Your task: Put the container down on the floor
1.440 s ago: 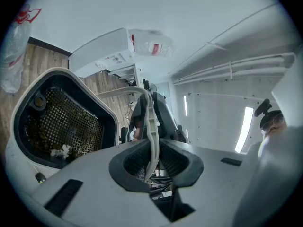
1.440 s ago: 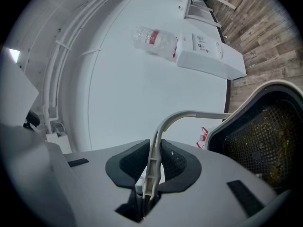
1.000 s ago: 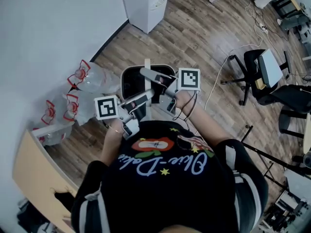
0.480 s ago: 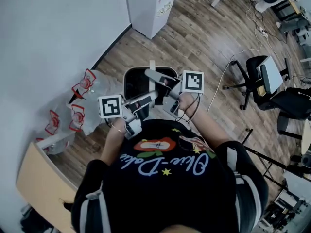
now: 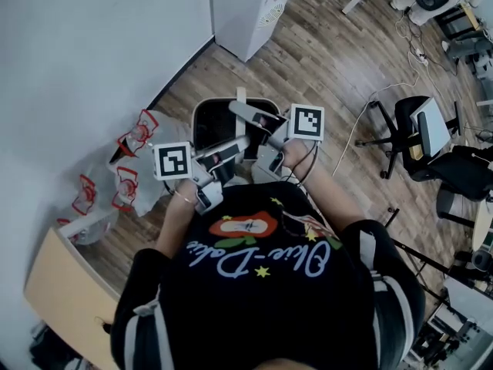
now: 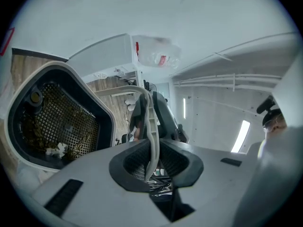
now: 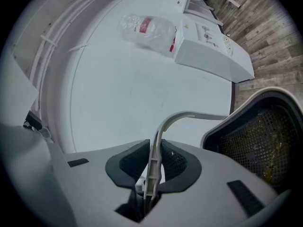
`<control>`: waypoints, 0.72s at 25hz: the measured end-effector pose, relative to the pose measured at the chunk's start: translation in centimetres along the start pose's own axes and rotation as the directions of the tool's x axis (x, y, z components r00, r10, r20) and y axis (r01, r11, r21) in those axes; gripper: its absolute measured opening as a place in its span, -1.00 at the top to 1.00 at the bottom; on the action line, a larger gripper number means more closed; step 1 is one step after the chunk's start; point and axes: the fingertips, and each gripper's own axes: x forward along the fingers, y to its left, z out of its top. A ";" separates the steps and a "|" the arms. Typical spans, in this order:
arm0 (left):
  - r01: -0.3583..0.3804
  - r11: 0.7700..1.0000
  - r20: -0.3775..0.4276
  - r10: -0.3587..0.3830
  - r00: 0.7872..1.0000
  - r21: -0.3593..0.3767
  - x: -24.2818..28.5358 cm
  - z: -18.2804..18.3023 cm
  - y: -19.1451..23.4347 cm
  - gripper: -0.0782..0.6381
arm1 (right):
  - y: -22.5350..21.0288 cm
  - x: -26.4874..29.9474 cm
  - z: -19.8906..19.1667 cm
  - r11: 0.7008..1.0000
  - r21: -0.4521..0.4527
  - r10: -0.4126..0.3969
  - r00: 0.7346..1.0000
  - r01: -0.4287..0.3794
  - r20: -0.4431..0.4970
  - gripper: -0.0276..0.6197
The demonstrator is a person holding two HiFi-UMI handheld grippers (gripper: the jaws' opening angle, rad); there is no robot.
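Grey ribbed plastic handle [image 6: 150, 122] clamped in my left gripper [image 6: 151, 162] and right gripper [image 7: 152, 162], rounded white-rimmed container [image 5: 196, 126], black mesh basket [image 6: 61, 122] inside, crinkled clear bags [image 5: 135, 133] printed red, wood-plank floor [image 5: 331, 60]

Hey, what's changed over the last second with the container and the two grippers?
The person has carried the container a short way across the floor: in the head view the white cabinet and the plastic bags have slid to the right. Nothing was taken hold of or let go. The left gripper and the right gripper stay shut on its handle.
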 end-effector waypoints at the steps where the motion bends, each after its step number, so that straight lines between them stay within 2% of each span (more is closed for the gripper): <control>1: 0.000 1.000 0.006 0.000 1.000 -0.001 -0.1 0.5 0.1 0.63 | 0.0 0.5 0.2 1.000 0.002 0.002 1.000 -0.002 -0.006 0.73; 5: 0.002 1.000 0.044 -0.001 0.999 -0.024 0.0 2.3 0.7 0.63 | -0.7 2.4 1.1 1.000 0.018 0.007 0.999 -0.006 -0.045 0.73; 10: -0.013 0.998 0.126 0.021 0.992 -0.063 0.9 5.3 1.8 0.63 | -1.9 4.6 3.0 0.999 0.051 0.011 0.990 -0.004 -0.139 0.74; 18: -0.062 0.993 0.259 0.085 0.962 -0.097 2.4 10.6 3.9 0.64 | -3.5 8.4 6.8 0.998 0.058 0.028 0.960 -0.012 -0.280 0.74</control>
